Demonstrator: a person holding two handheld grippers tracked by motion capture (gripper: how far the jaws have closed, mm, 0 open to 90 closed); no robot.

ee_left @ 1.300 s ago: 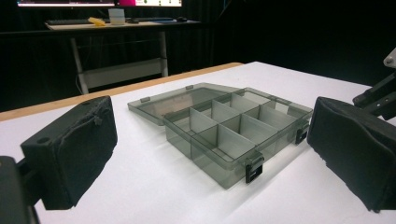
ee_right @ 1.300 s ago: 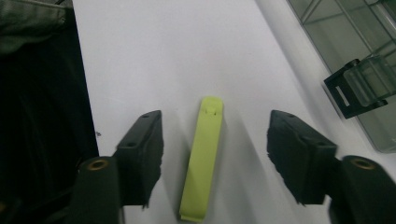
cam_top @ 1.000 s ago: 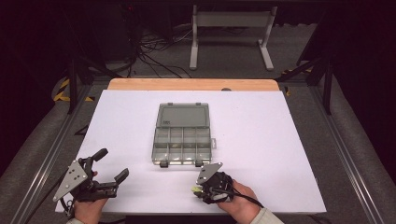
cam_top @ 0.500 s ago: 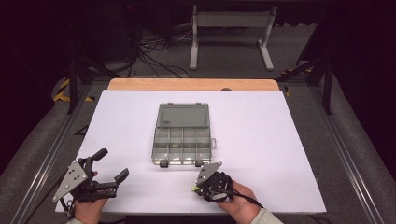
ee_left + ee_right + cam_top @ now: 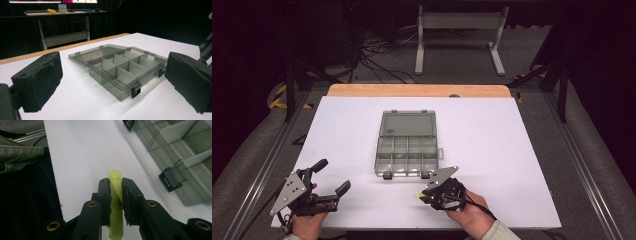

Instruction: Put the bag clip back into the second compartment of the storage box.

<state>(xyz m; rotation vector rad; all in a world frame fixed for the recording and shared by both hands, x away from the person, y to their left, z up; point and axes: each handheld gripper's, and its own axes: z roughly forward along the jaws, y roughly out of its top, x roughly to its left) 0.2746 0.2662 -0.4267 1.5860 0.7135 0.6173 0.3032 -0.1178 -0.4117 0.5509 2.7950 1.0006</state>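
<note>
A smoky clear compartment box (image 5: 406, 145) lies open in the middle of the white table (image 5: 512, 150), its lid folded flat at the far side. It also shows in the left gripper view as the box (image 5: 122, 67) and in the right gripper view as the box (image 5: 180, 150). My right gripper (image 5: 115, 182) has just been closing and is shut on a slim yellow-green piece (image 5: 115, 176), low over the table beside the box's near right latch. From above, the right gripper (image 5: 421, 194) holds the piece (image 5: 418, 195) near the front edge. My left gripper (image 5: 332, 175) rests open at the near left, nothing between its pads (image 5: 40, 80).
A wooden strip (image 5: 417, 90) borders the table's far edge. Metal rails (image 5: 262, 170) run along both sides. Beyond the table stand a white frame (image 5: 457, 30) and loose cables (image 5: 377, 60) on the floor. A dark sleeve (image 5: 22, 152) lies left of the right gripper.
Nothing has visibly changed from above; both hands keep their places near the front edge.
</note>
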